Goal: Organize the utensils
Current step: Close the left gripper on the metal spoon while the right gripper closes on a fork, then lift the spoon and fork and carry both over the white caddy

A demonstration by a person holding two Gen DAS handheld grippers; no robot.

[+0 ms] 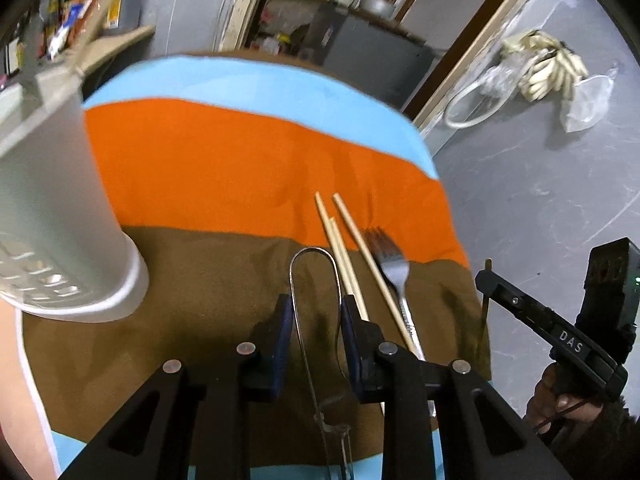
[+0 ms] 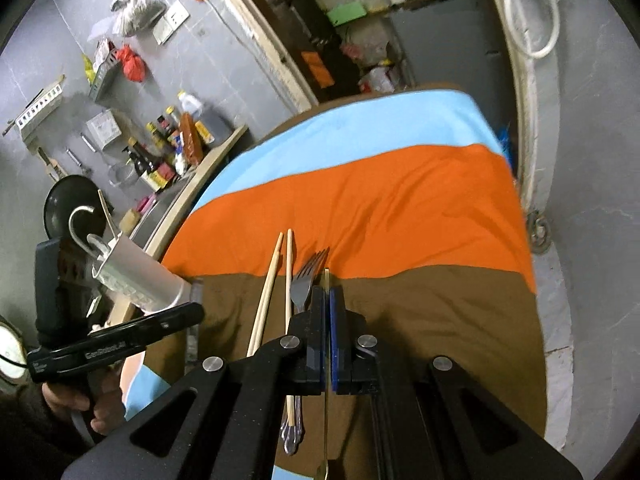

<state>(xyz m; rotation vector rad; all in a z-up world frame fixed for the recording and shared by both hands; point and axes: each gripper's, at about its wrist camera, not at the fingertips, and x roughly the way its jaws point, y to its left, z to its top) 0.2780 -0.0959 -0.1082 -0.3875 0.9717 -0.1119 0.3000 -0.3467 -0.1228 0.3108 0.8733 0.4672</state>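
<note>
Left wrist: left claw [image 1: 314, 312] pinches a wire loop utensil [image 1: 312, 276].

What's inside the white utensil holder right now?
In the right wrist view the white utensil holder lies tilted, with a looped metal utensil and a thin wooden stick poking out of its mouth. Its solid wall hides anything lower down.

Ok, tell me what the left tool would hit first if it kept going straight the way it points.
The left tool, shut on a wire loop utensil, points down at the tablecloth. Straight ahead its brown band looks bare, so probably cloth first; the chopsticks lie just right, though depth is unclear.
</note>
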